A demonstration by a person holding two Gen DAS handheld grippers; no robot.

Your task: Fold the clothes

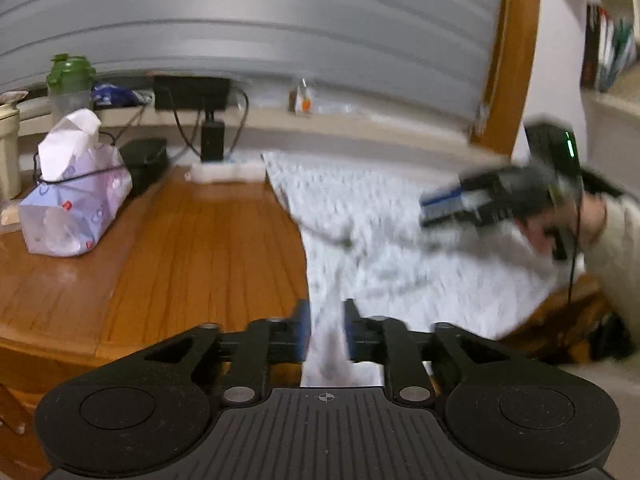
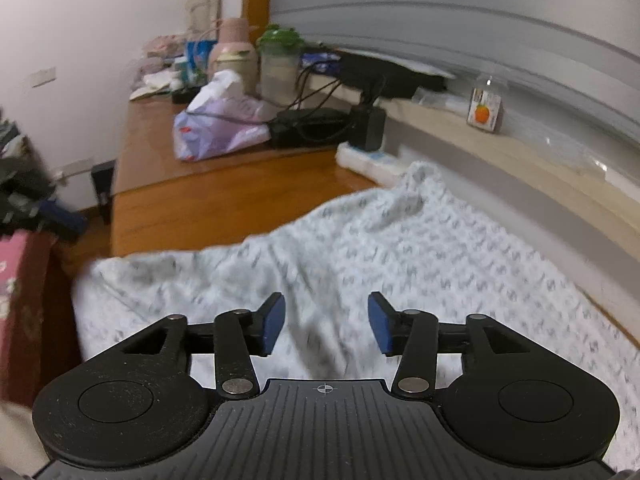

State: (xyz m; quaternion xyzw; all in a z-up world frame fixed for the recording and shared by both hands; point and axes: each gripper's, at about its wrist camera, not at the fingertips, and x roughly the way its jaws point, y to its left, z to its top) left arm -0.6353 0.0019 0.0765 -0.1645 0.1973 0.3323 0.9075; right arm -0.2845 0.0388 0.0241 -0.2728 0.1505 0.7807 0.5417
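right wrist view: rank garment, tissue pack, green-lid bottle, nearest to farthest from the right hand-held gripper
1. Garment: directly below and ahead of the open right hand-held gripper.
2. Tissue pack: ahead to the left, on the wooden table.
3. Green-lid bottle: behind the tissue pack, by the window ledge.

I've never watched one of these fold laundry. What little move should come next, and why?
Probably the right gripper should drop and pinch the white garment: its jaws stand open over the cloth, while the left gripper already clamps a fold near the wooden table edge.
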